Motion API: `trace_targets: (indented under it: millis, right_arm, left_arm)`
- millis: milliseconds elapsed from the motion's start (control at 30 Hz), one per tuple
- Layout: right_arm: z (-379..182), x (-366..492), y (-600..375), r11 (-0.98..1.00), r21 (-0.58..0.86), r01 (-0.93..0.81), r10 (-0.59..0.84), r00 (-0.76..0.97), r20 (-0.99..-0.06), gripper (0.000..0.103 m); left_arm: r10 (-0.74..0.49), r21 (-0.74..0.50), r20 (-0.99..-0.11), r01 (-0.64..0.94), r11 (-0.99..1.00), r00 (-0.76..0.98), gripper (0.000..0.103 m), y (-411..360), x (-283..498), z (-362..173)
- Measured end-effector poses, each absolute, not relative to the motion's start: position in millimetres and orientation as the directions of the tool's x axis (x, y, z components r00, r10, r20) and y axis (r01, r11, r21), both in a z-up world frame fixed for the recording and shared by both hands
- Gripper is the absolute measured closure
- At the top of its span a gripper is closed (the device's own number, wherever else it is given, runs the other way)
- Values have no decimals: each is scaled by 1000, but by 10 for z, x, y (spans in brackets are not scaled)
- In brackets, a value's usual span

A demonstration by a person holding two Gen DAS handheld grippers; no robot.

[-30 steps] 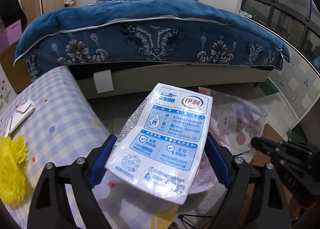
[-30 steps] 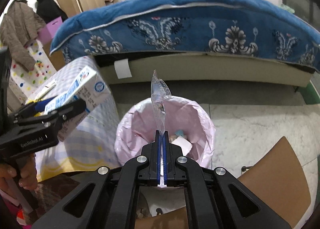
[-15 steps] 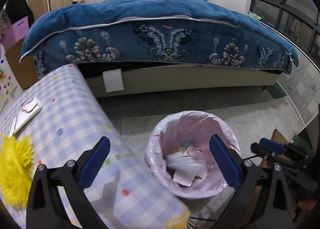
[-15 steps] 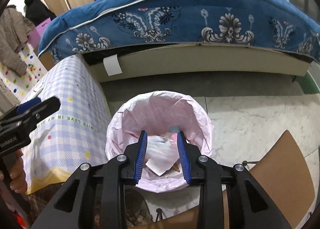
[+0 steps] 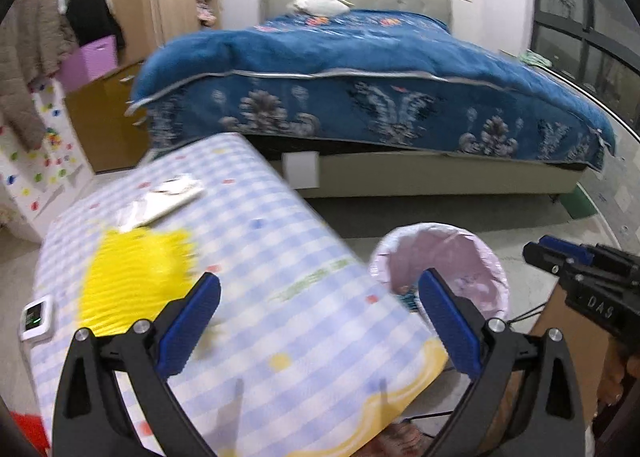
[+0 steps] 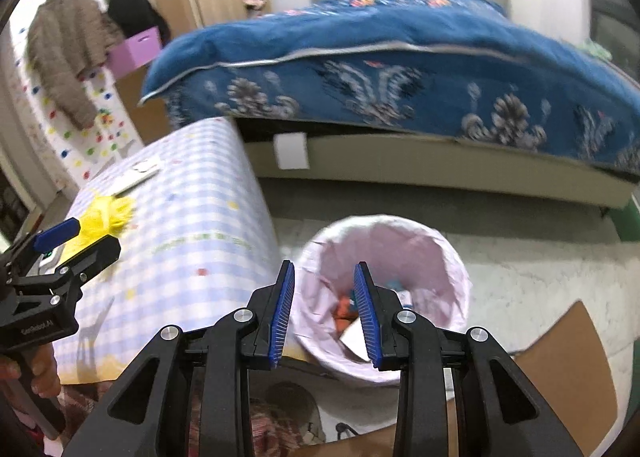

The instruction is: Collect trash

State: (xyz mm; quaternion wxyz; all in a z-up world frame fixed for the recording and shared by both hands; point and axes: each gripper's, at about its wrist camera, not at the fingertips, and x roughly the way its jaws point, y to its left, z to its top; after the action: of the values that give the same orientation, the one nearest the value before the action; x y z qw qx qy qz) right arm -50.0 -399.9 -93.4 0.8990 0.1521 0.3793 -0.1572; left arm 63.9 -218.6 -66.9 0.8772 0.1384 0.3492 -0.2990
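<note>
Both my left gripper (image 5: 318,315) and right gripper (image 6: 324,307) spread, nothing held; trash, blurred, possibly paper scraps (image 6: 354,311), lies inside pink-lined bin (image 6: 452,253) beside checkered table (image 5: 260,241).

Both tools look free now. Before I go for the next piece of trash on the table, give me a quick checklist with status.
1. Left tool open, nothing held: ok.
2. Right tool open, nothing held: ok.
3. Pink-lined round trash bin upright beside the table, mouth open: ok.
4. Fluffy yellow item on the blue checked tablecloth, ahead of the left tool: ok.
5. Flat white paper piece beyond it, whether trash: cannot tell.
</note>
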Motion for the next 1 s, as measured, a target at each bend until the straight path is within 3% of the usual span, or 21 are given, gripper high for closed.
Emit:
trace_targets:
  millis: [233, 300, 367, 533, 1000]
  right_arm:
    - [-682, -147, -3382, 963, 117, 243, -92, 704, -705, 74]
    - [-638, -25, -3231, 973, 101, 209, -80, 711, -699, 83]
    - [-600, 130, -3049, 983, 86, 161, -57, 717, -695, 85]
    - [-595, 494, -2699, 996, 65, 65, -1, 717, -697, 85]
    - [-988, 1331, -2288, 998, 37, -50, 61, 650, -757, 87]
  left_arm:
    - [-306, 55, -685, 465, 884, 661, 7, -1332, 781, -637]
    - [-272, 53, -687, 420, 906, 674, 7, -1116, 843, -665]
    - [-226, 45, -691, 352, 935, 687, 7, -840, 945, -695]
    - [-144, 17, -708, 221, 975, 691, 7, -327, 1182, -766]
    - [-79, 18, -730, 134, 991, 679, 7, 56, 1457, -911]
